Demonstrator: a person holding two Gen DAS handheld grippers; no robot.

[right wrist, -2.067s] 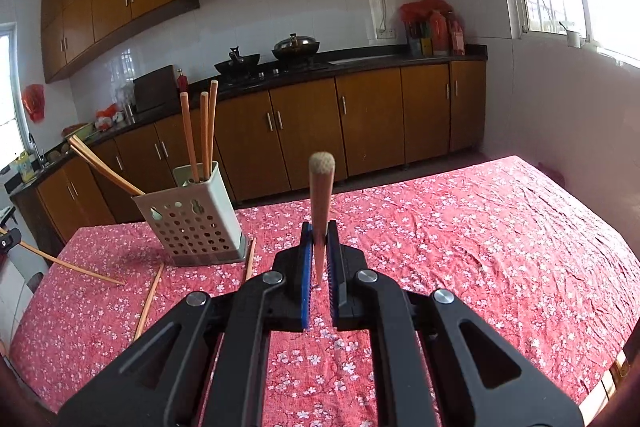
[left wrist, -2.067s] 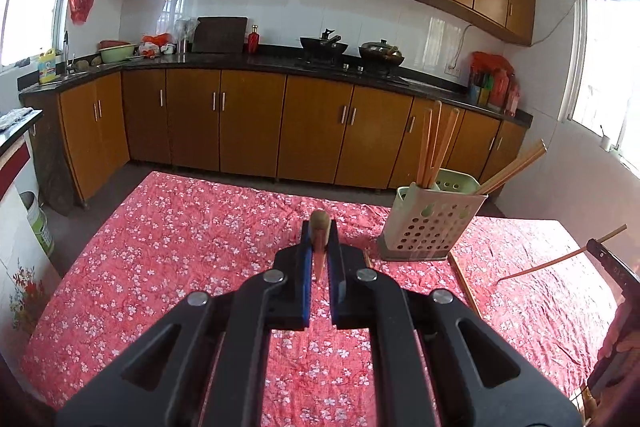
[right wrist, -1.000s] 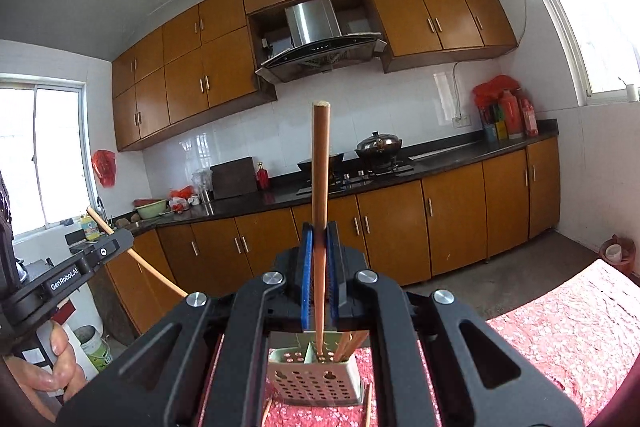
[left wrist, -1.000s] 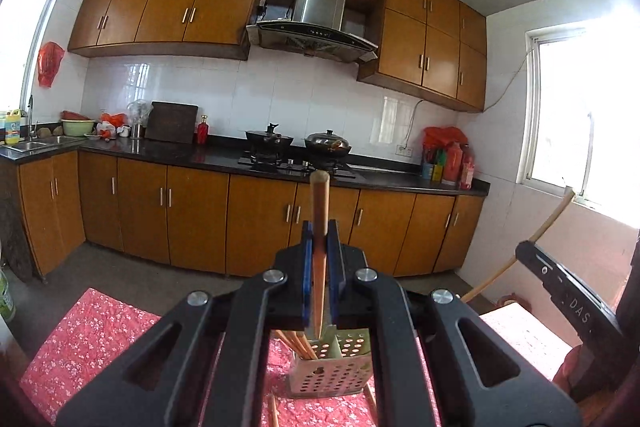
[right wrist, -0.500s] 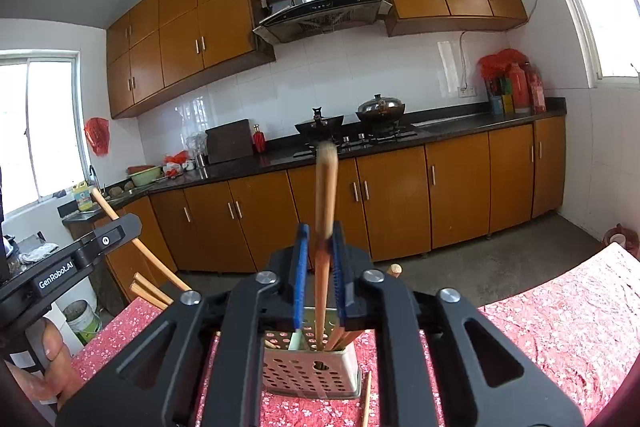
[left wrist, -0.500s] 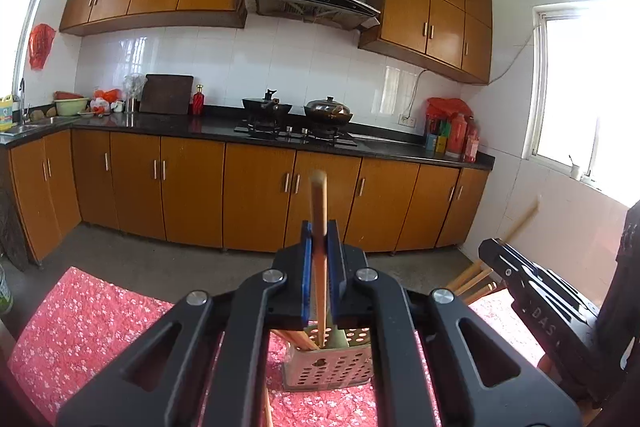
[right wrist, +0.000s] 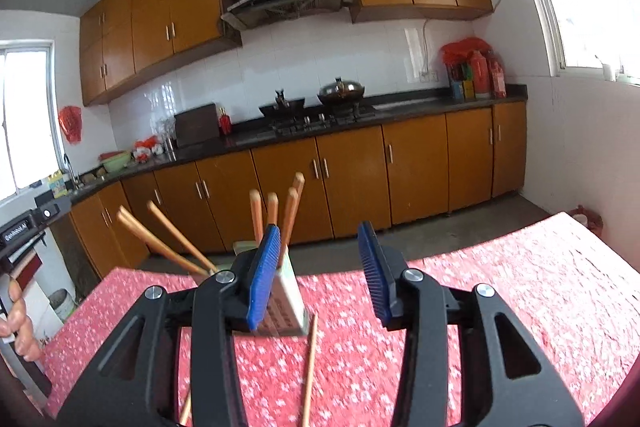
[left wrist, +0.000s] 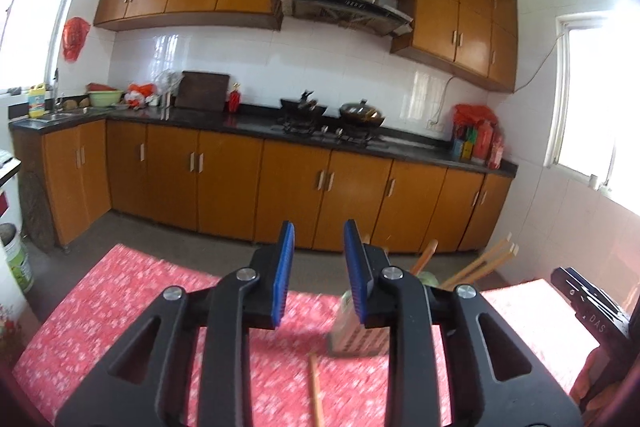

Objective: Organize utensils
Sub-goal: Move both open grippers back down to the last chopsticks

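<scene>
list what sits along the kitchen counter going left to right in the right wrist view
green bowl → dark cutting board → red bottle → black wok → lidded pan → red bottles under a red bag

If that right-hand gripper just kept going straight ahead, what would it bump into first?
Probably the red floral tablecloth; the right gripper tilts slightly downward, jaws open and empty. The utensil holder sits just left of its line. Depth is unclear.

Daylight is pouring through blown-out windows (left wrist: pixel 600 99) — tiles (right wrist: pixel 320 67) are glaring, the red cloth (left wrist: pixel 120 307) is smearing with motion blur, fisheye edges are bending and darkening.
</scene>
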